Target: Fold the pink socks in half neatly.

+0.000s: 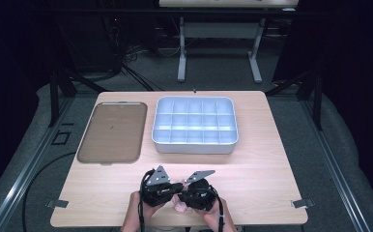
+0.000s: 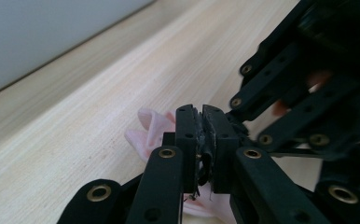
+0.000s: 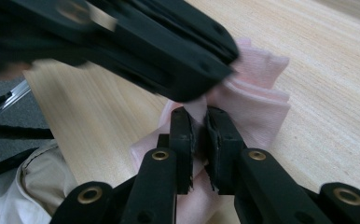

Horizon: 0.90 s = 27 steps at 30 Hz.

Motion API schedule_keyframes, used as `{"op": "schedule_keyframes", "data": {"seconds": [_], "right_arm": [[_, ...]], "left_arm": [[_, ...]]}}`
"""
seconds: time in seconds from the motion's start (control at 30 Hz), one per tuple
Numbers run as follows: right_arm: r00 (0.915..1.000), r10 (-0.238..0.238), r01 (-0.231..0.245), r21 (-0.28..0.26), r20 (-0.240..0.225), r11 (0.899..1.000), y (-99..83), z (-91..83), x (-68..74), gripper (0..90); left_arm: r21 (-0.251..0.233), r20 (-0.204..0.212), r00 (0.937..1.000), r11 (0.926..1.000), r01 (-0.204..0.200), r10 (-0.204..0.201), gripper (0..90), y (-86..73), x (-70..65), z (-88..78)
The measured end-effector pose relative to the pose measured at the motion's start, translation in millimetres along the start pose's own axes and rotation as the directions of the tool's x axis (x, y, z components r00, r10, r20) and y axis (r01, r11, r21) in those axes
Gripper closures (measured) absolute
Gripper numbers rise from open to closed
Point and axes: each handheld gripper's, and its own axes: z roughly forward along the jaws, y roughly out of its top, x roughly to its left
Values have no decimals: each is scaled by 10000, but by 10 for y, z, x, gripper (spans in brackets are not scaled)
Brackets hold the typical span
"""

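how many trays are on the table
2: a flat brown tray at the far left, and a white tray with compartments to its right, at the far middle. None looks hidden.

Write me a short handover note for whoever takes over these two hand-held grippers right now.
Left hand-held gripper: shut on the pink cloth.
Right hand-held gripper: shut on the same cloth, close beside the left one.
Where things are: the cloth sits bunched at the near edge of the table, between both grippers. The white divided tray and the brown flat tray lie farther back, both with nothing in them.
Done: both grips taken on the cloth.
Left: the cloth is still crumpled and in no tray.
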Motion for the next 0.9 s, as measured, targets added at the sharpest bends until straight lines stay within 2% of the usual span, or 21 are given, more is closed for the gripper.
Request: {"op": "schedule_keyframes", "data": {"seconds": [0.1,0.3,0.43,0.47,0.57,0.6,0.67,0.7,0.77,0.83,0.9], "right_arm": [[10000,-9,9,-2,15,10000,-11,-5,2,815],[9999,-94,95,-92,53,9999,-28,-11,26,794],[9988,27,-20,148,-490,9999,-35,-96,-30,753],[9971,153,-145,111,-751,9998,-41,-137,-60,730],[9942,559,-582,-224,-916,9981,-44,-286,-166,630],[9938,736,-765,-319,-829,9966,-41,-325,-205,610],[9918,1253,-1261,-324,-266,9915,-24,-345,-262,571],[9900,1396,-1401,-308,-177,9897,-15,-321,-281,555],[9863,1605,-1610,-103,-383,9869,-1,-246,-302,513],[9848,1674,-1669,152,-455,9859,7,-179,-284,447],[9861,1585,-1575,247,-496,9872,10,-127,-262,431]], "left_arm": [[100,-91,9999,9999,134,-133,870,-48,46,74],[-83,-150,9991,9992,386,-388,895,-141,82,108],[-215,-170,9987,9987,472,-476,896,-181,89,105],[-224,-194,9985,9985,501,-505,896,-188,89,103],[-356,-258,9978,9975,610,-619,896,-206,92,107],[-350,-274,9972,9970,687,-697,896,-206,83,107],[-409,-387,9964,9964,740,-756,896,-209,65,111],[-384,-408,9965,9967,713,-729,896,-210,63,106],[-458,-464,9961,9963,733,-754,896,-219,52,106],[-471,-513,9952,9957,804,-828,896,-223,42,104],[-489,-565,9946,9953,839,-866,896,-229,36,104]]}}
